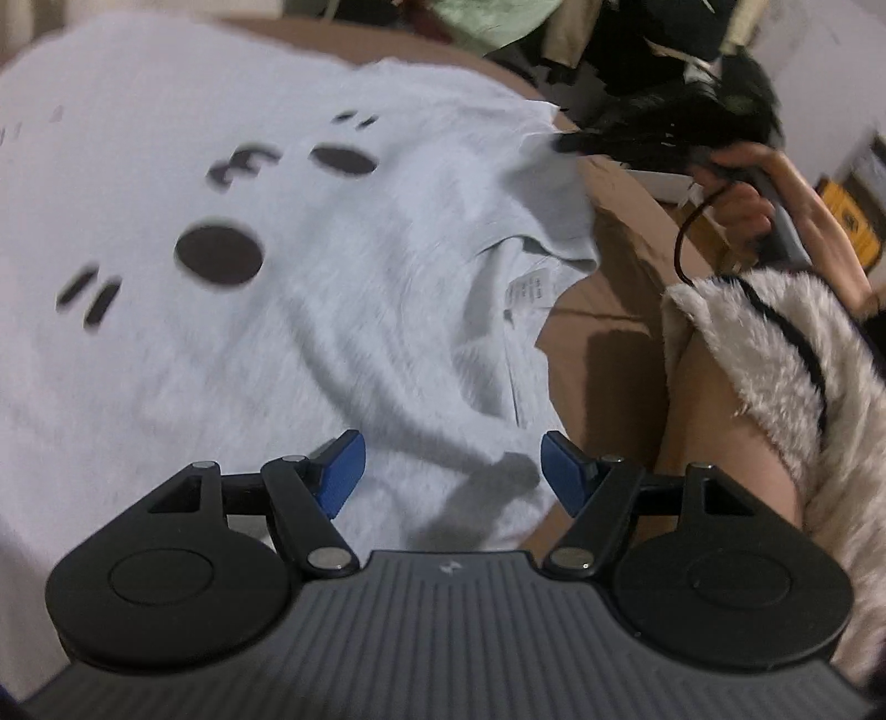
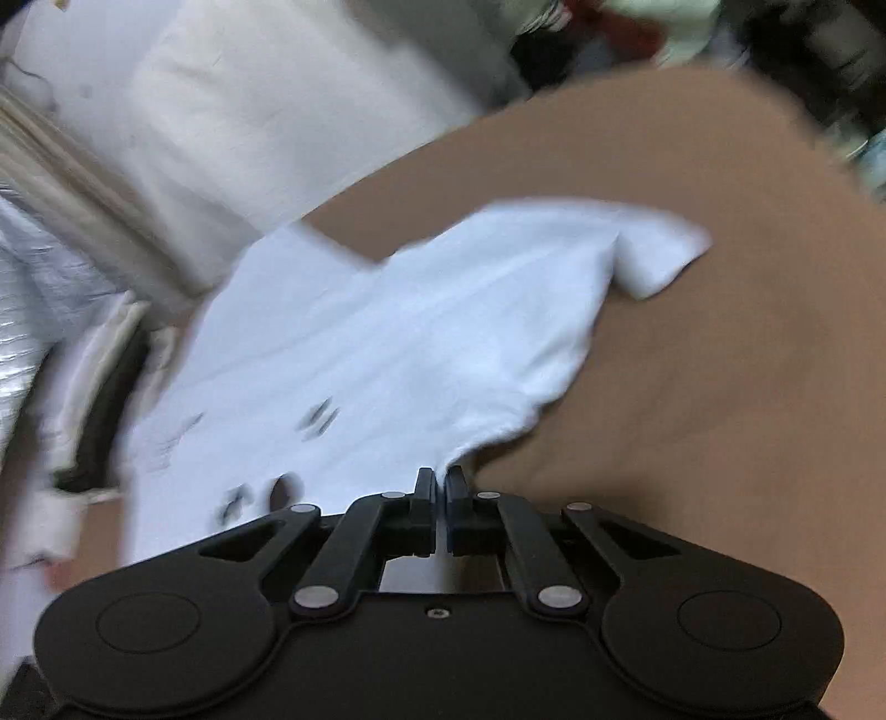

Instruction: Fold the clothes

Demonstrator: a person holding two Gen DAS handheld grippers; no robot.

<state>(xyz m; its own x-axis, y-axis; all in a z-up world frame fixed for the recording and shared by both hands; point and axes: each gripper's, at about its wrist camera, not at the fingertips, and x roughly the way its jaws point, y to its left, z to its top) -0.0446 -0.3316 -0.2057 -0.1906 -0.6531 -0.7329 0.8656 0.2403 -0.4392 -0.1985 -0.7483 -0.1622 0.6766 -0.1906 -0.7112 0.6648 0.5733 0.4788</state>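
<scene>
white t-shirt on tan bedding; right tongs pinch its edge, left tongs wide apart, empty.

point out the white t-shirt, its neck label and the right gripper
white t-shirt (image 1: 343, 310): left wrist view, chest fabric.
neck label (image 1: 529, 289): left wrist view, label middle.
right gripper (image 2: 441, 482): right wrist view, between closed fingertips.

A lived-in bedroom at home is showing here. A tan bedsheet is covering the surface, a white pillow is lying at its edge, and heaped clothes are piling up behind.
</scene>
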